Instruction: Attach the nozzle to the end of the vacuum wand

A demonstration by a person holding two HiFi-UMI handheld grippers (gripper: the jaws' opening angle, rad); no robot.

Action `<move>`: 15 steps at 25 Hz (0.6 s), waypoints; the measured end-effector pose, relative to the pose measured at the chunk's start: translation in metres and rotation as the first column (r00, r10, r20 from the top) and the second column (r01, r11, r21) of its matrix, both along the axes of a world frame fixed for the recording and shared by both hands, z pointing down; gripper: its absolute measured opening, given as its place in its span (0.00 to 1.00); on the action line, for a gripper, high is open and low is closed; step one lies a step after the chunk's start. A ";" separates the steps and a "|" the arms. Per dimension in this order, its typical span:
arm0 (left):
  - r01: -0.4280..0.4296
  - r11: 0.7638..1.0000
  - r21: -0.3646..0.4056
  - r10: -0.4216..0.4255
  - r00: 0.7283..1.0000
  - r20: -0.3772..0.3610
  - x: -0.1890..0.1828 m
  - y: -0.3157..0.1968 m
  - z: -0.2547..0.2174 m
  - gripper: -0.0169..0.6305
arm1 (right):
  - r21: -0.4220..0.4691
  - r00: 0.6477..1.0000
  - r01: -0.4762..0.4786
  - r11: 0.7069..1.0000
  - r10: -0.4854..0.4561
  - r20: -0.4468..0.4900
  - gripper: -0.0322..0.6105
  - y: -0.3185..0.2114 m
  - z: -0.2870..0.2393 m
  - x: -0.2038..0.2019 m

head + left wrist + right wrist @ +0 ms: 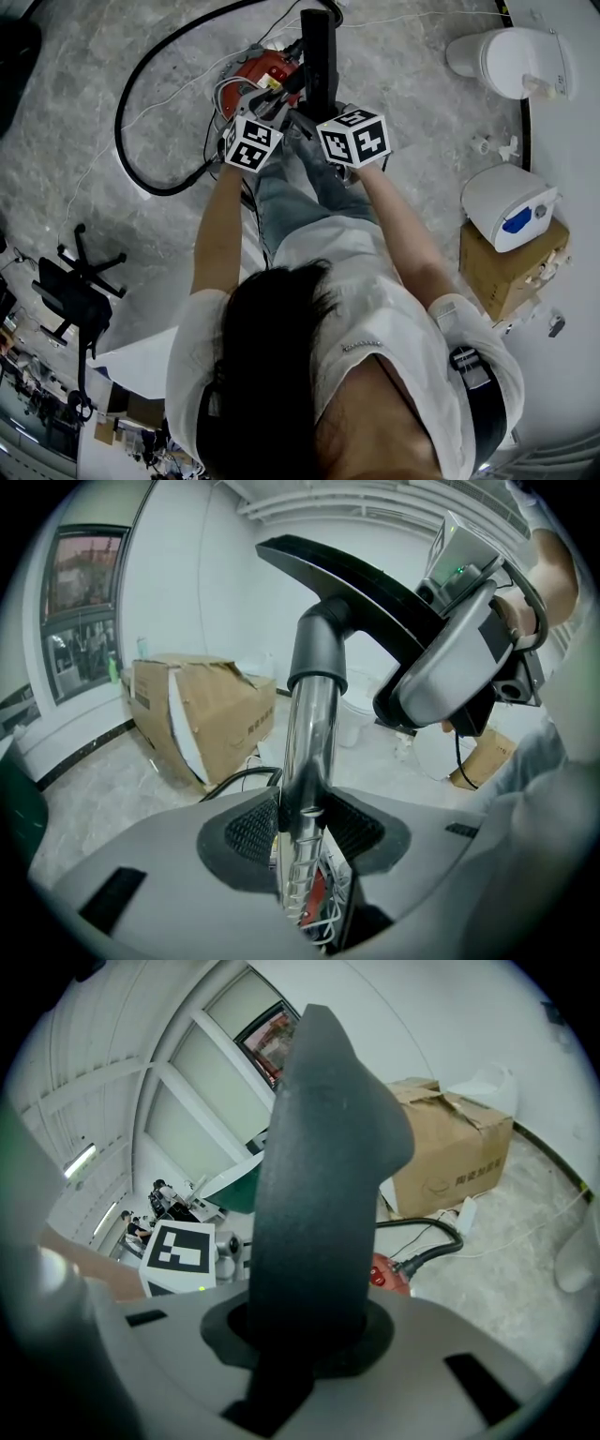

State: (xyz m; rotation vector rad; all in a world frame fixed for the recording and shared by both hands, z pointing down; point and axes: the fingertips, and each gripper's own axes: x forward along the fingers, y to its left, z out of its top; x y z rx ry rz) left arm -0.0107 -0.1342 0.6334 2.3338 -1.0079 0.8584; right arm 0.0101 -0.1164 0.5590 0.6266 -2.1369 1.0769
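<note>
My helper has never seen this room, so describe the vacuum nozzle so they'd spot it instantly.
Find the red canister on the grey floor. Just by it, the right gripper clamps the nozzle, a broad flat head. It is matte black, unlike the shiny chrome wand held in the left gripper.

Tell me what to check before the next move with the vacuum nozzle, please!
1. Left hand-held gripper clamped on the wand: ok.
2. Right hand-held gripper clamped on the nozzle: ok.
3. Nozzle collar sitting over the wand's end: ok, seen in the left gripper view.
4. Nozzle pushed fully home: cannot tell.
5. Hose lying in a loose loop on the floor: ok.
</note>
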 end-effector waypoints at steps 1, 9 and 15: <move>0.000 1.000 0.001 0.000 1.000 0.003 0.001 0.000 0.001 0.27 | -0.004 1.000 -0.004 1.000 0.004 -0.002 0.18 0.000 0.001 0.001; -0.001 1.000 -0.002 0.001 1.000 0.016 0.004 0.004 0.001 0.27 | 0.017 0.996 0.089 0.996 -0.089 0.002 0.18 0.005 0.002 0.007; 0.005 1.000 0.006 -0.005 1.000 0.020 0.003 0.005 0.001 0.27 | 0.044 0.992 0.125 0.991 -0.126 0.007 0.19 0.009 0.003 0.005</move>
